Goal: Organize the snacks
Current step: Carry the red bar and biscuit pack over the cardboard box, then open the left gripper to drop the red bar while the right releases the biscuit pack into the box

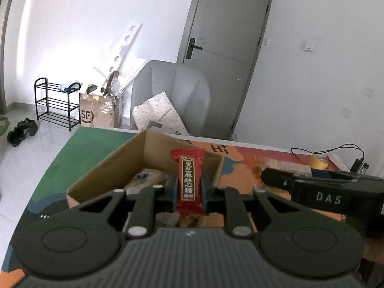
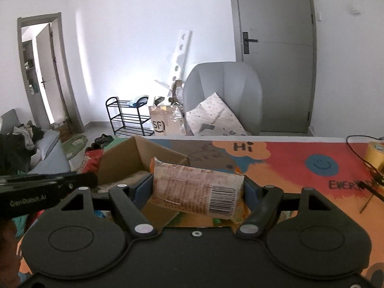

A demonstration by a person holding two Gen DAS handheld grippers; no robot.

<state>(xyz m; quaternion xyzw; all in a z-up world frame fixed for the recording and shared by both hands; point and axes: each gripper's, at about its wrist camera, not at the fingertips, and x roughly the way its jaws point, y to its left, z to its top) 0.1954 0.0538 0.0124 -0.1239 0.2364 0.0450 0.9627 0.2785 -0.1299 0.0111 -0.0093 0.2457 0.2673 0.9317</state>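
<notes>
My left gripper (image 1: 189, 190) is shut on a red candy packet (image 1: 189, 180) with Chinese lettering, held upright above the near edge of an open cardboard box (image 1: 105, 168). A wrapped snack (image 1: 146, 177) lies inside the box. My right gripper (image 2: 192, 187) is shut on a pale orange snack packet (image 2: 194, 187) with a barcode, held just right of the same box (image 2: 120, 163). The right gripper's body shows in the left wrist view (image 1: 336, 192); the left gripper's body shows in the right wrist view (image 2: 36, 192).
The box stands on a colourful play mat (image 2: 300, 158) on the table. A yellow tape roll (image 2: 375, 153) and a black cable (image 2: 360, 153) lie at the far right. Behind the table are a grey armchair (image 1: 172, 91), a shoe rack (image 1: 57, 103) and a cardboard carton (image 1: 96, 112).
</notes>
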